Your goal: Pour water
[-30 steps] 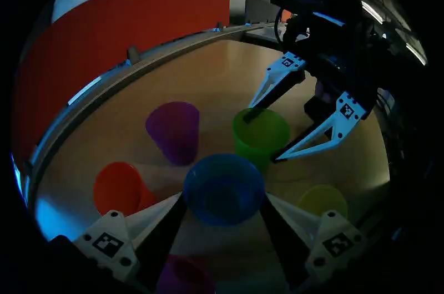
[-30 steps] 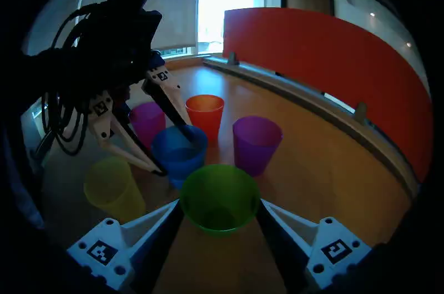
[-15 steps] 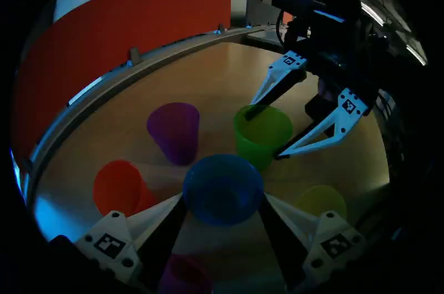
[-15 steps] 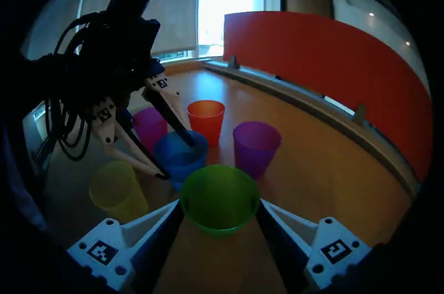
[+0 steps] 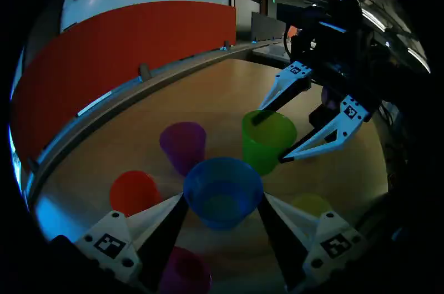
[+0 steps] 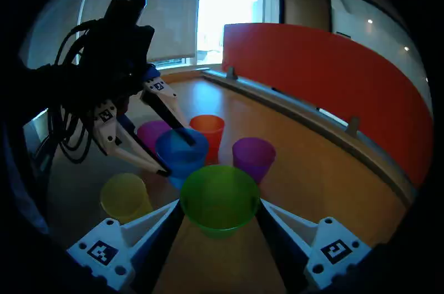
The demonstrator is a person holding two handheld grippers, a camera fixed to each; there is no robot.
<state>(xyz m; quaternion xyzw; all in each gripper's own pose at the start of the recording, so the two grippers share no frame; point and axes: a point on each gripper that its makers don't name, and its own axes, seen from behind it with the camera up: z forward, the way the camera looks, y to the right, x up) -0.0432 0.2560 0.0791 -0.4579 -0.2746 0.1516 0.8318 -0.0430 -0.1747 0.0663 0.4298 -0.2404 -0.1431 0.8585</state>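
The left gripper (image 5: 221, 198) is pinching a blue cup (image 5: 223, 183) between its jaws, while the right gripper (image 6: 220, 203) is clamping a green cup (image 6: 220, 191). A purple cup (image 5: 183, 145) is standing just beyond the left jaws.

- Left gripper (image 5: 222, 198), clamping blue cup (image 5: 223, 191): purple cup (image 5: 183, 147) and green cup (image 5: 268, 140) block just ahead; bare table (image 5: 222, 83) beyond.
- Right gripper (image 6: 220, 202), clamping the green cup: left gripper and blue cup crowd ahead-left; table open ahead-right.
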